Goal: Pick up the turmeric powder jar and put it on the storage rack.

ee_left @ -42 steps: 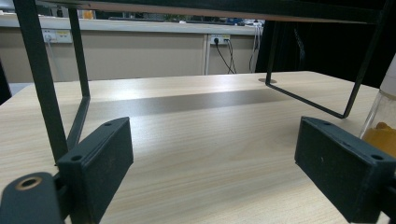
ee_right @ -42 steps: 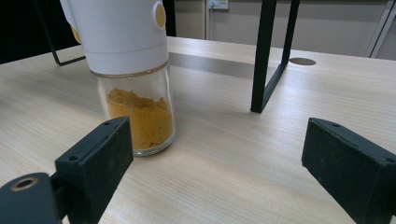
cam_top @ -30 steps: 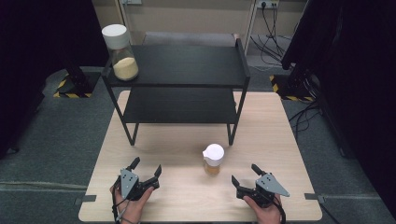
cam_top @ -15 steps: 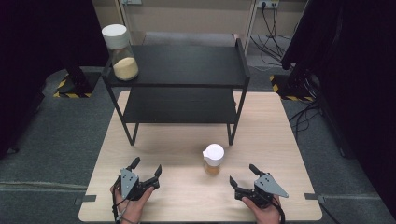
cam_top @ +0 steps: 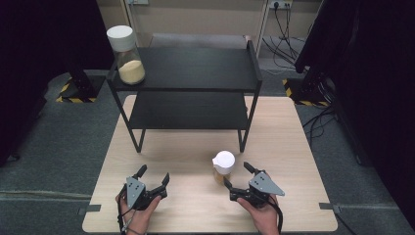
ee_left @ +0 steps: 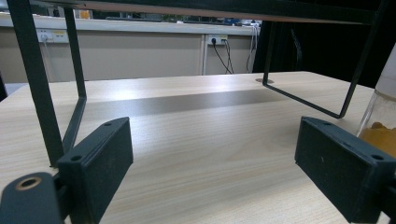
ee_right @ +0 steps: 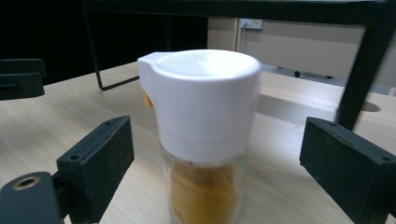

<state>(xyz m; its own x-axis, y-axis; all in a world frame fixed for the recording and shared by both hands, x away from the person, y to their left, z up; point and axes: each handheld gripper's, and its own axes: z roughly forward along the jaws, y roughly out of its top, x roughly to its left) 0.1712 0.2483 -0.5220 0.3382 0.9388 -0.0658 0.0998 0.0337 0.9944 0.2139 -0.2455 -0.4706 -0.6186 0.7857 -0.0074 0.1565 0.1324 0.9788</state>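
Right gripper jaws spread wide either side of the white-lidded spice jar, not touching it; jar stands upright on the table, near the rack's right leg. Left gripper open, empty, near-left.

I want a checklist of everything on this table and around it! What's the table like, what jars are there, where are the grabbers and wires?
Surface: pale wooden table, bare apart from the items below.
Job's things: small jar with white lid and orange-brown contents, upright near the table's front.
Clutter: black two-tier shelf at the back; big jar of pale powder on its top left corner.
Grippers: right gripper open, jaws either side of the small jar, not touching; left gripper open, holding nothing.
Cables: wires plugged into a wall socket; more on the floor, right.
Surroundings: grey floor, dark curtains.
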